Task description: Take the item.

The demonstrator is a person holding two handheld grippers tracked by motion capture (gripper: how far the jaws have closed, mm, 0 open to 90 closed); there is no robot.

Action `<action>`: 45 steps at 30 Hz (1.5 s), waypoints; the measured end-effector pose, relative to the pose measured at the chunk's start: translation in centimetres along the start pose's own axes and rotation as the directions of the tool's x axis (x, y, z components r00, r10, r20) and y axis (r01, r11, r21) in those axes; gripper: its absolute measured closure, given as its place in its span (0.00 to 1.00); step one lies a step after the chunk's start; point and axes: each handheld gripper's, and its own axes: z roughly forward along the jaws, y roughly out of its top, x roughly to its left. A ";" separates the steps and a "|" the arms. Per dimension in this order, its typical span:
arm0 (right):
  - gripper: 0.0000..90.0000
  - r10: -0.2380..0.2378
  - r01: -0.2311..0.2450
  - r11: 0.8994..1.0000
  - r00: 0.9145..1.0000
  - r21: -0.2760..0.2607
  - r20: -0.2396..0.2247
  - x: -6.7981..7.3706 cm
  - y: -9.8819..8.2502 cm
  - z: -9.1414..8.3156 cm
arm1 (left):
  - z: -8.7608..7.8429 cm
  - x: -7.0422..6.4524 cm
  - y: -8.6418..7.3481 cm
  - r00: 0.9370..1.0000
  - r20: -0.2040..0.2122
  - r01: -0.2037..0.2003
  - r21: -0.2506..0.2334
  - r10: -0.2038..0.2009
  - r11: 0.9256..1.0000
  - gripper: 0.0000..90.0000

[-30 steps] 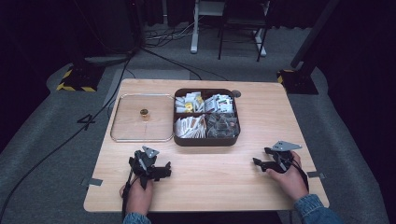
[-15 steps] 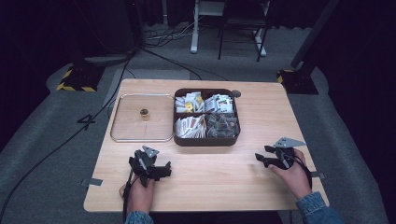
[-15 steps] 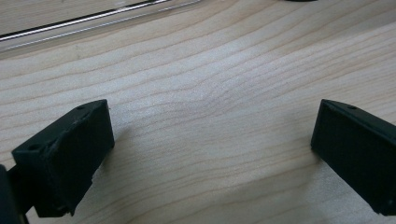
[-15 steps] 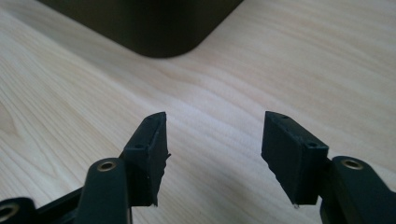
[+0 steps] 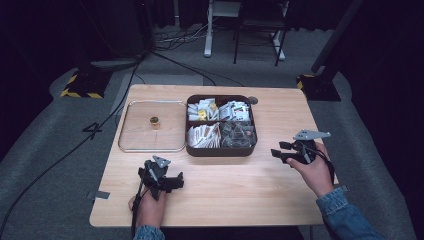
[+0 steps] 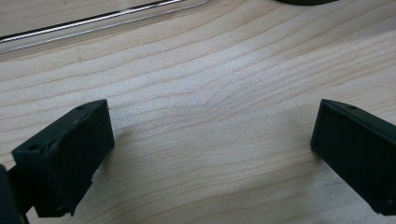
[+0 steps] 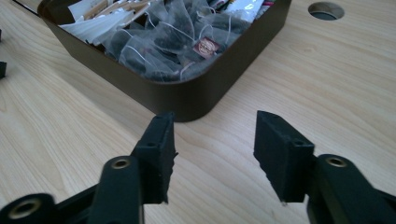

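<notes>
Brown divided box [image 5: 220,150] mid-worktop, clear tray [image 5: 150,148] beside it toward left edge; left gripper [image 5: 176,182] and right gripper [image 5: 276,151] both gape empty near front edge.

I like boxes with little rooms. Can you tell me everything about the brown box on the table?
The brown box is a dark, rounded-corner tray, plastic by its look, sitting flat and lidless on the wooden table. Dividers split it into four sections: three hold pale paper packets, one holds dark tea bags with strings. A clear lid lies beside it.
</notes>
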 end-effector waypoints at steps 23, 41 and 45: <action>0.66 -0.013 0.011 1.000 0.995 0.022 0.103 -1.7 8.8 4.5 | 0.1 -0.1 0.1 1.000 -0.007 0.008 0.000 -0.008 1.000 0.00; 0.60 -0.002 0.001 1.000 0.994 0.012 0.112 -1.5 13.0 9.6 | 0.1 -0.1 0.1 1.000 -0.012 0.015 0.002 -0.015 1.000 0.00; 0.60 0.017 -0.018 1.000 0.994 0.005 0.108 -1.8 13.3 10.3 | 0.1 -0.2 0.1 1.000 -0.012 0.015 0.001 -0.015 1.000 0.00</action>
